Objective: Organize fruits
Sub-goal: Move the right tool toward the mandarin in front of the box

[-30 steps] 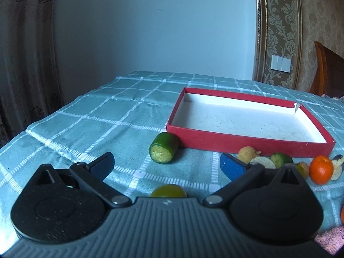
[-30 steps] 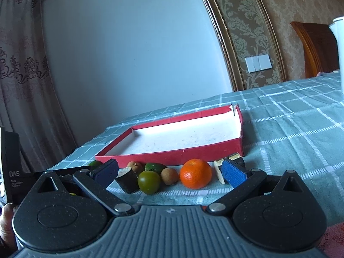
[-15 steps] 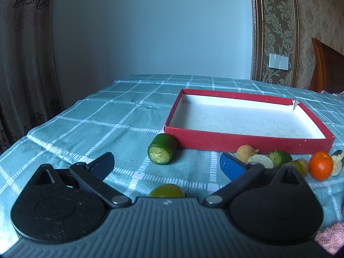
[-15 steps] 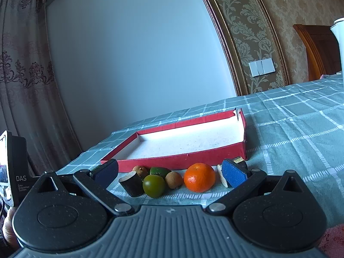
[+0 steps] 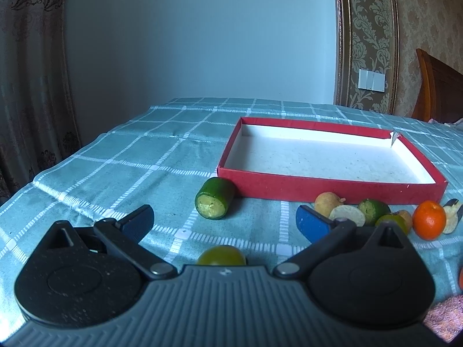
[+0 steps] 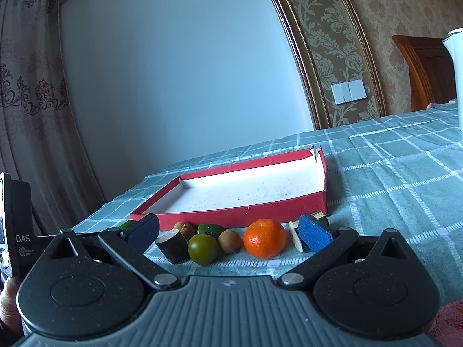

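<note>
Both views have lifted slightly since a second ago, fruit unmoved. The orange (image 6: 264, 238) sits in a row before the red tray (image 6: 260, 212) on the tabletop (image 5: 121, 167). Left claw (image 5: 224, 221) and right claw (image 6: 228, 231) gape apart, holding nothing.

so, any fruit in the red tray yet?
No, the red tray shows only its bare white floor; the orange and the other pieces sit on the tablecloth in front of it.
</note>
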Demonstrator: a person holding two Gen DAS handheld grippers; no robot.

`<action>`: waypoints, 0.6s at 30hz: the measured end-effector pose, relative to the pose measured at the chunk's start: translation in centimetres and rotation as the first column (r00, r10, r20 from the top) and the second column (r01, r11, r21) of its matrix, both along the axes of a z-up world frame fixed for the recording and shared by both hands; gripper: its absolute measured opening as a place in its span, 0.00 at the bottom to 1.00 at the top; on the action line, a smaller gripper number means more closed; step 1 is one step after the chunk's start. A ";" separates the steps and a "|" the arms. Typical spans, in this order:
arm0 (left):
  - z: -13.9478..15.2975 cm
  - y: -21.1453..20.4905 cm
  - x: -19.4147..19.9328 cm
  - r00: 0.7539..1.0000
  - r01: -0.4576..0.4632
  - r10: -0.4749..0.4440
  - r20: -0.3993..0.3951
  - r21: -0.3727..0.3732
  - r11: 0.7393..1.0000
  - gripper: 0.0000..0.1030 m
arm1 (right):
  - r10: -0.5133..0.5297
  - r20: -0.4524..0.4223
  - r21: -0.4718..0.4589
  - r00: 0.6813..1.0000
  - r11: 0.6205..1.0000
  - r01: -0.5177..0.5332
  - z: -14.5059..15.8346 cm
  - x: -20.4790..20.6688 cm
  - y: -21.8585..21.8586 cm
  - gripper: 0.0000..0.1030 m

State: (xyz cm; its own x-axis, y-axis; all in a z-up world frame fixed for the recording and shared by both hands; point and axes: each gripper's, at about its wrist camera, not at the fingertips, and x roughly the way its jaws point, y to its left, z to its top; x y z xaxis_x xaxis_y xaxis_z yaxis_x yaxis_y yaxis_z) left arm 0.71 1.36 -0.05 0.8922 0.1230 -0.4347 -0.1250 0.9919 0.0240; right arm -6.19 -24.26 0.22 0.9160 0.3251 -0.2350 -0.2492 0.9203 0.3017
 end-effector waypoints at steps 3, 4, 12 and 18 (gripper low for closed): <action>0.0 0.1 0.2 1.000 0.001 -0.001 -0.011 -0.004 1.000 1.00 | -0.003 0.015 -0.008 1.000 1.000 0.003 0.1 -0.2 0.1 1.00; -0.1 0.1 0.2 1.000 0.000 0.000 -0.015 -0.004 1.000 1.00 | -0.003 0.014 -0.013 1.000 1.000 0.004 0.1 -0.2 0.2 1.00; -0.4 0.4 1.2 0.996 0.029 -0.032 -0.088 -0.037 0.999 1.00 | 0.014 -0.067 -0.122 0.998 0.992 -0.022 1.1 0.8 0.3 1.00; -0.6 0.6 1.4 0.993 0.049 -0.055 -0.109 -0.059 0.997 1.00 | 0.006 -0.081 -0.241 0.997 0.970 -0.025 2.4 0.9 -0.1 0.94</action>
